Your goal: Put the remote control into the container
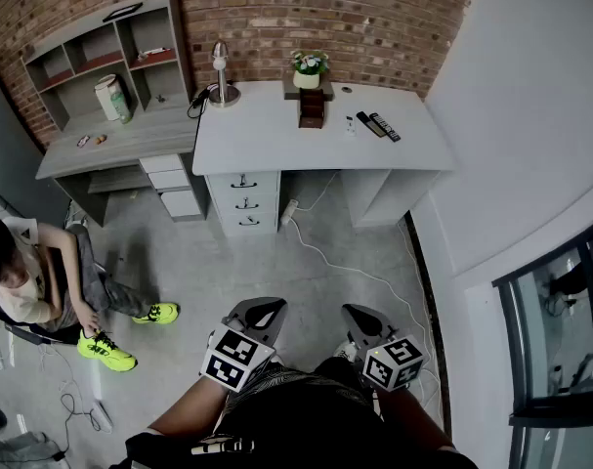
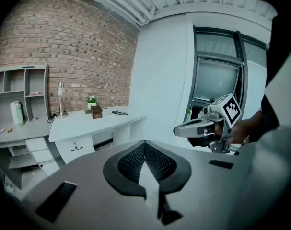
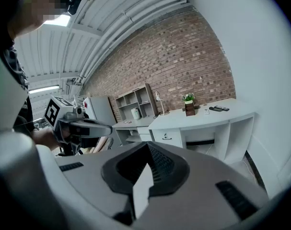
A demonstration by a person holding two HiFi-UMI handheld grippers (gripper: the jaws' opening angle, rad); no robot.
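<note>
Left tongs: my left tongs (image 2: 145, 143), grey with black ribbed pads, had their jaws together with nothing between them; I held them low, close to my body.
Right tongs: my right tongs (image 3: 147, 145), of the same make, were also closed and empty, level with the left pair and just beside them.
Remote: the black slim remote control (image 1: 384, 127) lay flat on the right part of the white tabletop (image 1: 276, 140), next to a second dark bar, well apart from both tongs.
Tabletop items: a small brown wooden box (image 1: 313, 106) stood near the back edge with a potted green plant (image 1: 309, 64) on top; a silver desk lamp (image 1: 221, 71) stood at the back left corner.
Surroundings: a red brick wall (image 1: 276, 8) ran behind the tabletop, and a grey shelf unit (image 1: 101, 57) stood to its left.
Floor: a white cable (image 1: 345, 267) trailed across the grey floor (image 1: 276, 262) between me and the tabletop.
Other person: a person (image 1: 42, 281) sat on the floor at the left, wearing neon yellow shoes (image 1: 105, 350).
</note>
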